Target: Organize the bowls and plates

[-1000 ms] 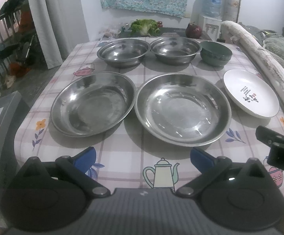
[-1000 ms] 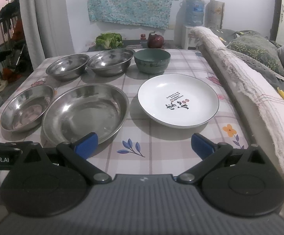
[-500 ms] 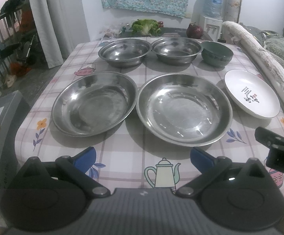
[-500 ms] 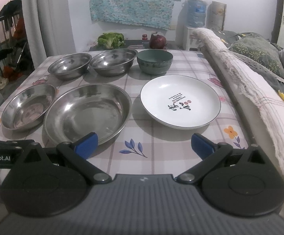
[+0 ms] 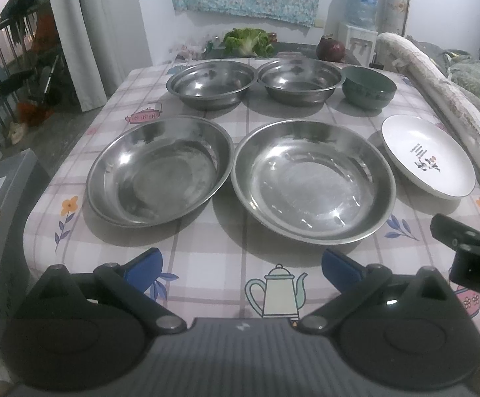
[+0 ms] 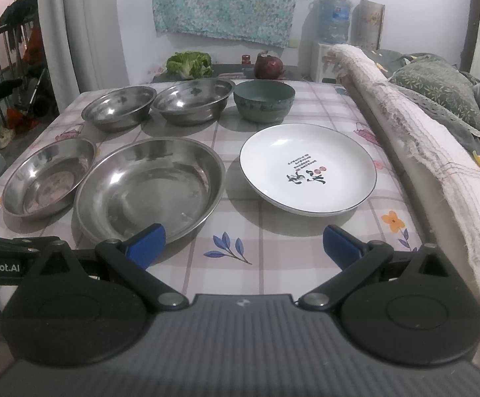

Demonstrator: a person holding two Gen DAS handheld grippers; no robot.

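From the left view, two big steel plates sit side by side on the table (image 5: 206,261). The left plate (image 5: 160,170) and the middle plate (image 5: 312,180) are almost touching. Behind them stand two steel bowls (image 5: 211,82) and a green bowl (image 5: 369,87). A white plate (image 5: 428,155) lies off to the right. I think the steel ones are light, hard and slippery, so the thin rim is the best place to pinch. The left gripper (image 5: 243,264) hangs over the near edge of the table. Its jaws are spread wide and hold nothing.

From the right view, the white plate (image 6: 307,168) is straight ahead, apart from the middle plate (image 6: 150,188). It looks like china, so I guess it is heavier and could chip or break. Its raised rim is the place to grab. The green bowl (image 6: 264,104) sits just behind it. The right gripper (image 6: 243,243) waits above the near table edge, jaws wide apart, touching nothing.
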